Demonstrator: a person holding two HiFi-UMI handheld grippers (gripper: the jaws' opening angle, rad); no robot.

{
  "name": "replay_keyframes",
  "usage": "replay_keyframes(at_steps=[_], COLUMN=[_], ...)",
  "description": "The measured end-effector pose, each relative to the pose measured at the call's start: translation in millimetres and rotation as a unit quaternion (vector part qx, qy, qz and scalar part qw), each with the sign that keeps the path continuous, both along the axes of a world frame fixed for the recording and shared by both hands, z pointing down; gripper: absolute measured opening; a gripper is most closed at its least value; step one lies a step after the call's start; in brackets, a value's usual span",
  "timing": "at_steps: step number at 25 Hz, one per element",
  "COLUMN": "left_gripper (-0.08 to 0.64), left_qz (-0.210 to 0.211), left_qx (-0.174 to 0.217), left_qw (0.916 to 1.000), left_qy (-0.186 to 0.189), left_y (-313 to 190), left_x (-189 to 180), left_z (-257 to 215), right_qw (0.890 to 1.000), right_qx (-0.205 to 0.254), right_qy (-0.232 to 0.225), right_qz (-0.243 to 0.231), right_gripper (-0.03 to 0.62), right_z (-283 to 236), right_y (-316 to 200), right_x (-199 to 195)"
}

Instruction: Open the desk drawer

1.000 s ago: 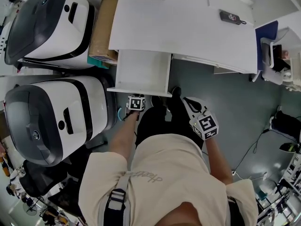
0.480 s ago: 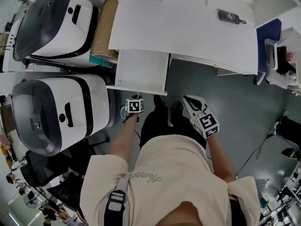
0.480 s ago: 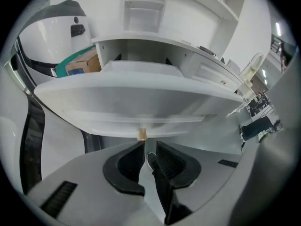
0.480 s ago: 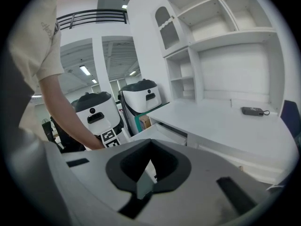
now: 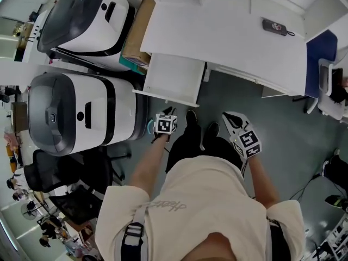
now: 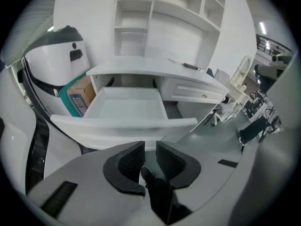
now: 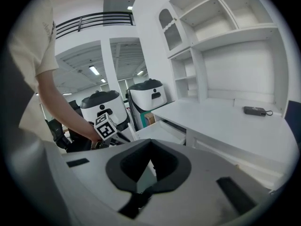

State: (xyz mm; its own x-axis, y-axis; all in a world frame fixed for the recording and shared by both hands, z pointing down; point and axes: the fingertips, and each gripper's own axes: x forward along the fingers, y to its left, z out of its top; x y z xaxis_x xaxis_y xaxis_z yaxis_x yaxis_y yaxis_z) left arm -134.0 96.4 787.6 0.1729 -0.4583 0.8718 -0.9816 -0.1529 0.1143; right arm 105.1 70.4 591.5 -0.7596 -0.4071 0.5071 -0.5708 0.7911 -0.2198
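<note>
Open drawer (image 5: 173, 80) juts over the floor (image 5: 242, 99); white machine (image 5: 81, 113) blocks its left side; floor to its right lies free.

We see bright, even light from ceiling strips (image 7: 94, 70); the white table (image 5: 228, 31) nearly washes out. Both gripper views bend strongly and fall into black corners. Shadows are soft, focus fairly sharp.
</note>
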Motion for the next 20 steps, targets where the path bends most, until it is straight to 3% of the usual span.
replay_keyframes(at_steps=[4,8,12,20], left_gripper=[0.074,0.054,0.038,0.009], left_qz=[0.007,0.014,0.013,0.033], left_qx=[0.072,0.142,0.220,0.320], left_qw=[0.9974,0.9896,0.9749,0.9454], left_qy=[0.010,0.016,0.035,0.052], left_y=[-16,-29,-45,-70], left_x=[15,24,30,27], left_z=[-56,-124,-197,-290], right_qw=[1.000,1.000,0.998,0.989], right_qx=[0.001,0.006,0.030,0.107], right_qy=[-0.016,-0.028,-0.050,-0.092], right_qz=[-0.012,-0.010,0.000,0.042], right_gripper=[0.002,0.002,0.002,0.002], right_z=[-4,-17,-43,-117], right_y=[3,3,-6,-25], right_x=[-1,-4,-10,-22])
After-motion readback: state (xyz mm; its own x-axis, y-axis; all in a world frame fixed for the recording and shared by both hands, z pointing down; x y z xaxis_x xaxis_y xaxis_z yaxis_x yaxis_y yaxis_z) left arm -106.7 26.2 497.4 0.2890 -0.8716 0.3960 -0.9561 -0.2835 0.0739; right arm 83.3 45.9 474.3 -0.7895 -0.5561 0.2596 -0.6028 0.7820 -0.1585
